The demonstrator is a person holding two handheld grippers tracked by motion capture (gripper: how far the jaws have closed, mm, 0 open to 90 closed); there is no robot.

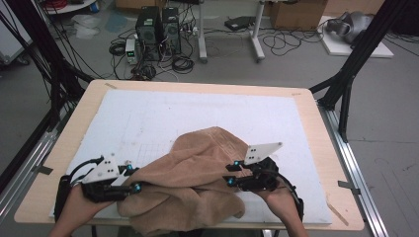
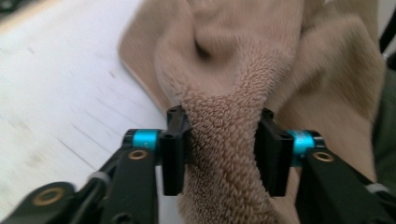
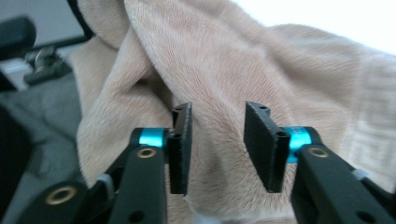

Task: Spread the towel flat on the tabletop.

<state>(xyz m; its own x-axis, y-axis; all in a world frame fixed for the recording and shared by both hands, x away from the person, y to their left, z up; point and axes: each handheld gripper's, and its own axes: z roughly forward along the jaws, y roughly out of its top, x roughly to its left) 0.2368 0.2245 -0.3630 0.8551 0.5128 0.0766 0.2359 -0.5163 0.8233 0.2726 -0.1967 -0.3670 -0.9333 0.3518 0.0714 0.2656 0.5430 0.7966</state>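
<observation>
A tan terry towel (image 1: 197,168) lies crumpled on the near half of a white board (image 1: 197,108), and one part droops over the front edge. My left gripper (image 1: 134,177) is at the towel's left edge. In the left gripper view a thick fold of towel (image 2: 224,70) runs between its jaws and fills the gap of the left gripper (image 2: 222,149), which stands partly apart and open. My right gripper (image 1: 232,173) hovers at the towel's right side. Its jaws are parted in the right gripper view (image 3: 218,144), with the towel (image 3: 233,60) behind them and nothing pinched.
The white board rests on a wooden table (image 1: 316,148) with black frame posts (image 1: 356,59) at the far corners. On the floor behind are computer towers (image 1: 158,29), cables and boxes. The board's far half is bare.
</observation>
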